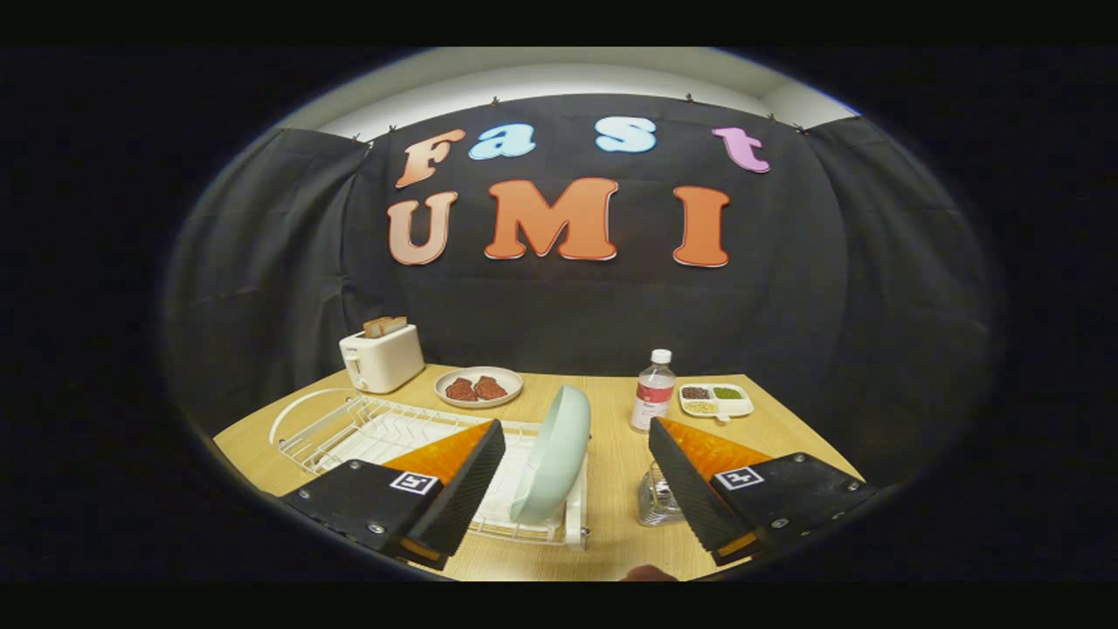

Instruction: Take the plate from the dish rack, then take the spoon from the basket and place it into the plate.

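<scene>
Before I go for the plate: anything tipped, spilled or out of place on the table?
Nothing stands out. The plate stands on edge in the rack, between the open gripper's fingers. Toaster, bottle and both food dishes sit upright and unspilled. The wire basket is partly hidden behind a finger.

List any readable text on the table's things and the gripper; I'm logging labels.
Bottle label: too blurred to read.
Toaster front mark: too small to read.
Gripper, open with the plate between its fingers: square pattern tags, no words.

Tongs (576, 437) spread wide (both fingers (458, 489) apart), gripping nothing.
</scene>
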`<state>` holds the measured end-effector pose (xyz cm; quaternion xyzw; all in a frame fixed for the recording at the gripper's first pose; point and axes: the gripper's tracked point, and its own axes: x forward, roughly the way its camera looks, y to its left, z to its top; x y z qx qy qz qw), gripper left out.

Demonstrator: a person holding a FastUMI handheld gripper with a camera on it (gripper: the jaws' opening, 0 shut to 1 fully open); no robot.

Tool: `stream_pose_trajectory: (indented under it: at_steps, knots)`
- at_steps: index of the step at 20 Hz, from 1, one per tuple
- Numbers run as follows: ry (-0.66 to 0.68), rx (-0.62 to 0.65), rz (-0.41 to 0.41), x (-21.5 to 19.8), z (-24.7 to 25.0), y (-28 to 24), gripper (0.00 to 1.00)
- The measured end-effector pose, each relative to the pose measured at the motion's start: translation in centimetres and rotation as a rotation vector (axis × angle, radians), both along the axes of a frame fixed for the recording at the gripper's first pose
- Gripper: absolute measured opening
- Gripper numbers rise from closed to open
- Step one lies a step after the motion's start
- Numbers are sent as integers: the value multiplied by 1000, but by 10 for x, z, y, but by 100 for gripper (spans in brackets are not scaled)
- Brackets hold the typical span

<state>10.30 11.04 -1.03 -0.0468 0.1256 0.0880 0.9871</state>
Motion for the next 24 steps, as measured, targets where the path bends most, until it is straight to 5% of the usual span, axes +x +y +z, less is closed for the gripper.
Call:
stream_pose_trajectory:
  at_steps: [11, 13, 17, 24]
  knots:
    - [266, 20, -51, 40, -74, 15, 97]
    - [296, 9, -54, 38, -83, 19, 90]
    - [310, -42, -125, 40, -88, 10, 43]
    - [305, -119, -232, 40, -79, 5, 32]
